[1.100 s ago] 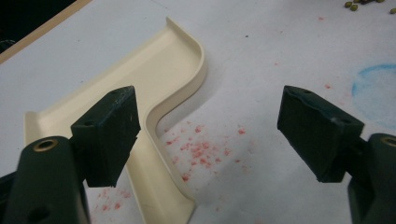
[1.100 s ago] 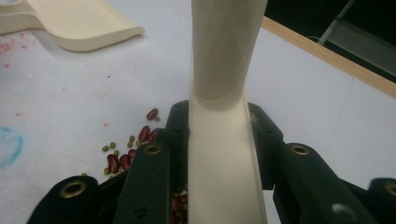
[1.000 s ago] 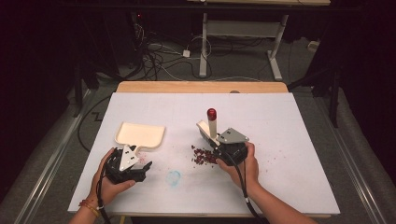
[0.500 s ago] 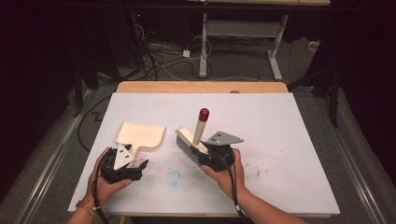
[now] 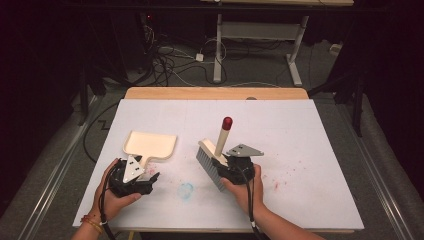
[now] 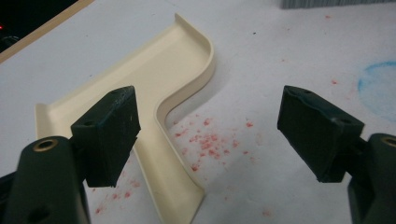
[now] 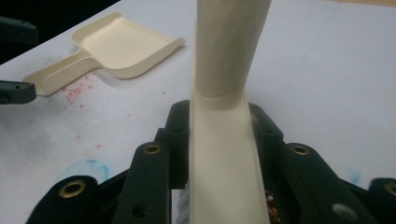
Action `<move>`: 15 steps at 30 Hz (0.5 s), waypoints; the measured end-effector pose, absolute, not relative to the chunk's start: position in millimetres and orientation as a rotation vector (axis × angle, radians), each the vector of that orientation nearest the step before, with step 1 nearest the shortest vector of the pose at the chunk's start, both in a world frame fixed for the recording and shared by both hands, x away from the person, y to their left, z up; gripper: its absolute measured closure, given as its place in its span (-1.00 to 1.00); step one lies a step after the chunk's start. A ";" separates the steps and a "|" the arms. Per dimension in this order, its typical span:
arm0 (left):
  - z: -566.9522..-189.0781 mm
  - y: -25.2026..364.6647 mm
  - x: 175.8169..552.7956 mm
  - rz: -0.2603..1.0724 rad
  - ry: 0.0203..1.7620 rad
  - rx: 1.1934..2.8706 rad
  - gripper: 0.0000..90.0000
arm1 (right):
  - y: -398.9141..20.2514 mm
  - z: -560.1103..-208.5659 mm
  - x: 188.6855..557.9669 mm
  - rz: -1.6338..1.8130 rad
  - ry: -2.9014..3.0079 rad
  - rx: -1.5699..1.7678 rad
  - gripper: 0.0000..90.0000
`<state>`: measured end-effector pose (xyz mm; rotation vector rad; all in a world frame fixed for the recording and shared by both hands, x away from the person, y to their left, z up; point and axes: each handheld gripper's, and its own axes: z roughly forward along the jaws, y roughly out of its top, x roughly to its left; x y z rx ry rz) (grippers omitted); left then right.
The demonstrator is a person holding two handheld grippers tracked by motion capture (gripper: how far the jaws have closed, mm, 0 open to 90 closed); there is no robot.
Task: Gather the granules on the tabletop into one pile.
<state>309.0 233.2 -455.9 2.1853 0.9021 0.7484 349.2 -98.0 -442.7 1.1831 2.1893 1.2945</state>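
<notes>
My right gripper is pinching the cream plastic hand brush with a red-tipped handle and grey bristles, jaws pressing on both sides of its back, bristles reaching down to the white tabletop. My left gripper is holding its jaws spread, nothing between the pads, just over the handle of the cream plastic dustpan, left of the brush. Red crumbs are lying beside the dustpan's handle.

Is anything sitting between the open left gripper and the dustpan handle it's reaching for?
Nothing visible. The left gripper has its jaws open, with the dustpan handle lying just beside its left jaw; between them is bare table with red crumbs.
</notes>
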 end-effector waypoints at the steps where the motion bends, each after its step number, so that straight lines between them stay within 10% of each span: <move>1: -455.9 233.0 309.1 0.747 0.902 2.186 -0.55 | -101.7 -442.0 349.2 1.289 2.176 1.188 0.50; 15: -457.9 229.2 309.5 0.744 0.870 2.218 -0.55 | -122.1 -434.8 344.7 1.254 2.144 1.200 0.50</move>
